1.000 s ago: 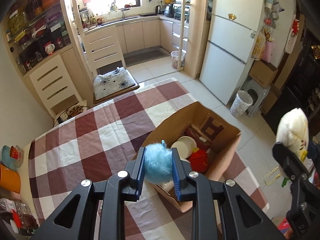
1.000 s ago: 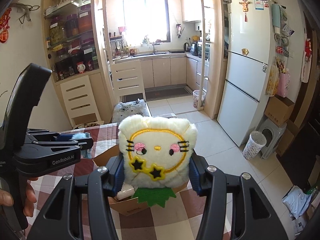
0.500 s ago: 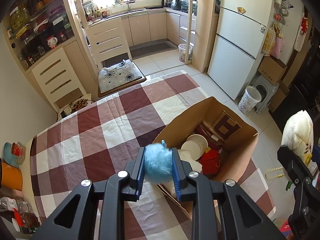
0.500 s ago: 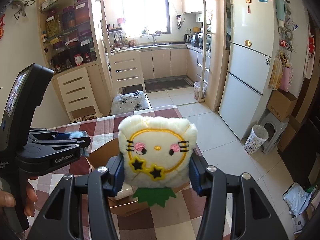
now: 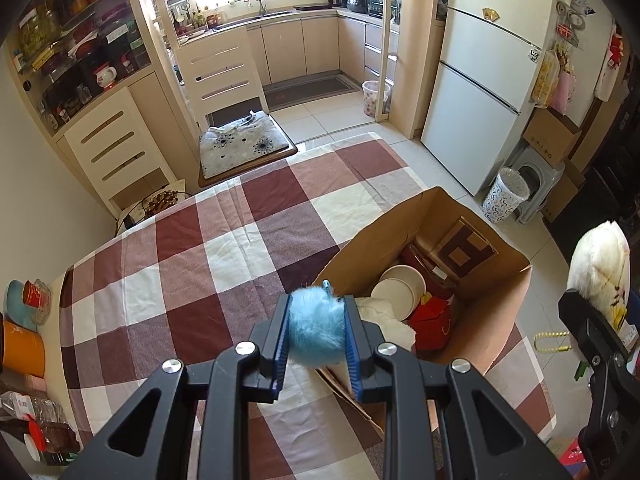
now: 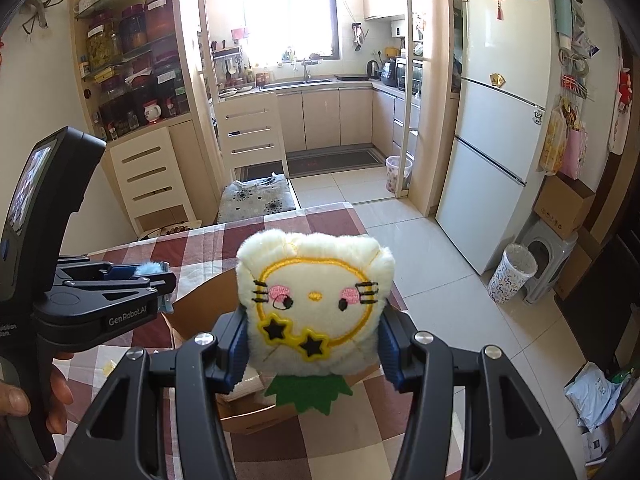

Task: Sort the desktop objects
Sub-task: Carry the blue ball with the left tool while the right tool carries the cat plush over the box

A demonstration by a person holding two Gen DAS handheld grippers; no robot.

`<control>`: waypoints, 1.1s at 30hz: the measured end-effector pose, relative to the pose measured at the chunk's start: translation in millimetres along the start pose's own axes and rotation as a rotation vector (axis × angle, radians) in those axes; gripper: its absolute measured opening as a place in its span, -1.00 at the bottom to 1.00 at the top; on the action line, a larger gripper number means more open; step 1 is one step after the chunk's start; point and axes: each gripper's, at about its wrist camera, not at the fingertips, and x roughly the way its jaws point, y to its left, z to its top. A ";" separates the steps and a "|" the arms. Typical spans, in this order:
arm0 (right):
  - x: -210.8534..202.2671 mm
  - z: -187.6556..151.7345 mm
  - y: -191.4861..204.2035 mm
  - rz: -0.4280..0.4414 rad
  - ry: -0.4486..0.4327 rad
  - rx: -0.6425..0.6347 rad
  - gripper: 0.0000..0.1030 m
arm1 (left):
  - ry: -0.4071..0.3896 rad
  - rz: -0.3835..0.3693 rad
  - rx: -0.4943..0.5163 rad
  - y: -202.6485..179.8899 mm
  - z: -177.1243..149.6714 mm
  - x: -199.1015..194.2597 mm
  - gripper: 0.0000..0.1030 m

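My left gripper (image 5: 316, 326) is shut on a fluffy blue pompom (image 5: 316, 330) and hangs above the near left corner of an open cardboard box (image 5: 496, 312) on the checked tablecloth (image 5: 208, 256). The box holds a white bowl (image 5: 400, 290), a red carton (image 5: 434, 322) and a brown packet (image 5: 464, 252). My right gripper (image 6: 314, 344) is shut on a cream plush toy (image 6: 314, 300) with a stitched face and yellow star glasses, held above the box (image 6: 204, 304). That toy (image 5: 600, 264) also shows at the right edge of the left wrist view.
A chair with a cushion (image 5: 244, 142) stands at the table's far edge. Jars and an orange tub (image 5: 20, 346) crowd the table's left end. A fridge (image 5: 488, 80), a patterned bin (image 5: 506, 196) and a grey stool (image 5: 536, 184) stand to the right on the tiled floor.
Both grippers have sunk a little toward the box with their toys still held; the table and box look larger and nearer in both views.
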 end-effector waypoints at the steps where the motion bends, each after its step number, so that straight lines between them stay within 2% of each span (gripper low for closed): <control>1: 1.0 -0.5 -0.1 -0.001 0.002 0.000 0.05 | 0.001 0.000 -0.001 -0.5 -0.4 0.0 -0.53; 33: 35.2 -6.7 -5.6 0.018 0.053 0.006 0.06 | 0.063 0.006 0.037 -18.7 0.1 32.5 -0.53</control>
